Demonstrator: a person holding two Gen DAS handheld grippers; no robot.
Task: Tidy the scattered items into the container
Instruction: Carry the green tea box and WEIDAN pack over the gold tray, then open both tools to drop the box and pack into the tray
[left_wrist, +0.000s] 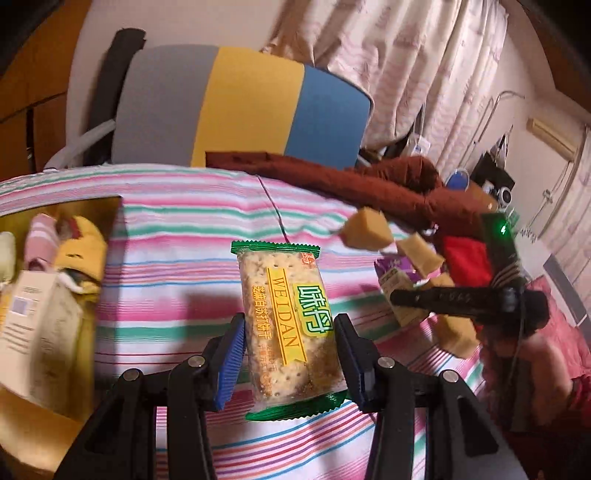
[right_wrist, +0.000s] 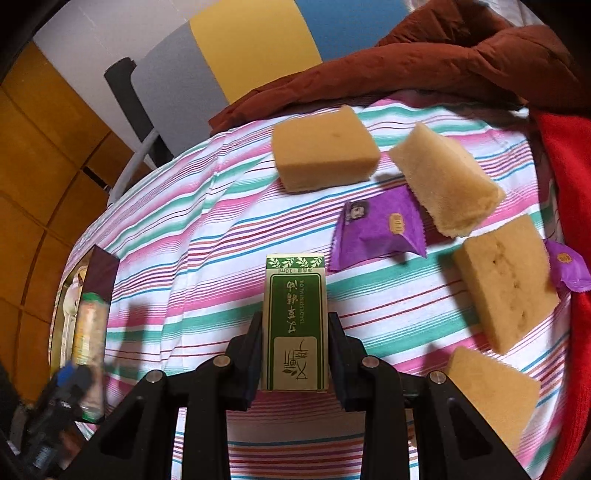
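Cracker packet (left_wrist: 286, 325) sits clamped between the left tool's (left_wrist: 291, 363) pads.

A striped sheet (left_wrist: 177, 229) in pink, teal and white covers the bed, which fills most of both views. Behind it stands a chair back (left_wrist: 236, 107) in grey, yellow and blue panels with a black frame. A rust-brown quilted blanket (left_wrist: 369, 184) lies bunched along the far edge. Pale patterned curtains (left_wrist: 424, 66) hang by a white wall (left_wrist: 96, 40), and wooden cabinet panels (right_wrist: 40, 177) glow amber on the left in warm indoor light.
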